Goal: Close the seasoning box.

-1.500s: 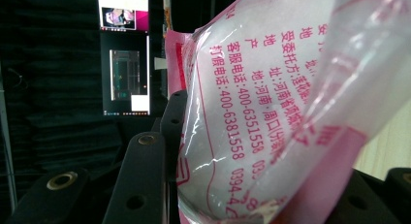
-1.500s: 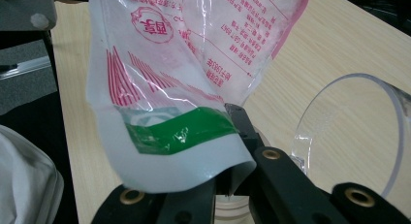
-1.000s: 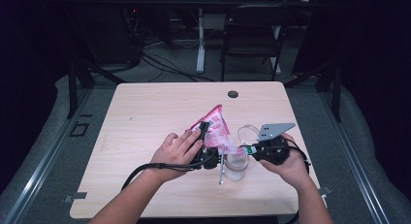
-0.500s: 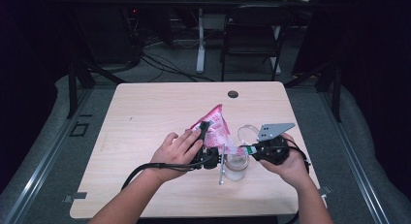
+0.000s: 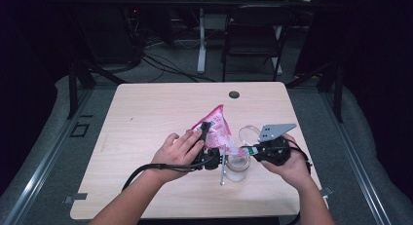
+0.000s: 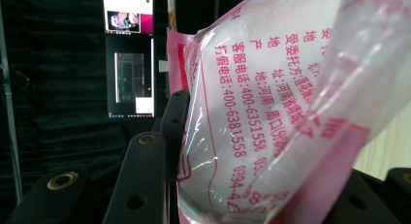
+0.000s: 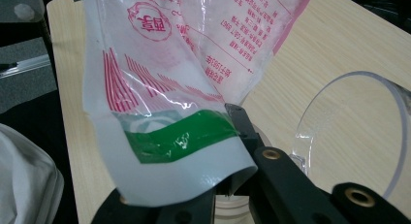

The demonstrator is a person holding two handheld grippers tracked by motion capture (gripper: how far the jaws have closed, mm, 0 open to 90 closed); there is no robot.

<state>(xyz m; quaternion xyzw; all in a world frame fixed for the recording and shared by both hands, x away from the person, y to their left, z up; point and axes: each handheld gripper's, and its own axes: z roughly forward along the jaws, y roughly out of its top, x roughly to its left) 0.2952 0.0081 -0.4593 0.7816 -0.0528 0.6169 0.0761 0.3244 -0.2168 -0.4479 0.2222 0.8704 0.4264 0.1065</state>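
So my left gripper [image 5: 207, 140] is clamped round the pink powder pouch [image 5: 216, 127], right gripper [image 5: 249, 151] pinching its corner just above the clear glass jar [image 5: 237, 167], white powder inside.

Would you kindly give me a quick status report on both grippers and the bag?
Left gripper shut on pink bag. Right gripper shut on its green-striped edge. Clear container below; nothing blocking.

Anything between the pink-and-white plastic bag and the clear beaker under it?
Nothing visible. The pink-and-white plastic bag is pinched by both the left gripper and the right gripper, its lower end hanging directly above the clear beaker. A thin rod stands in the beaker at its left edge.
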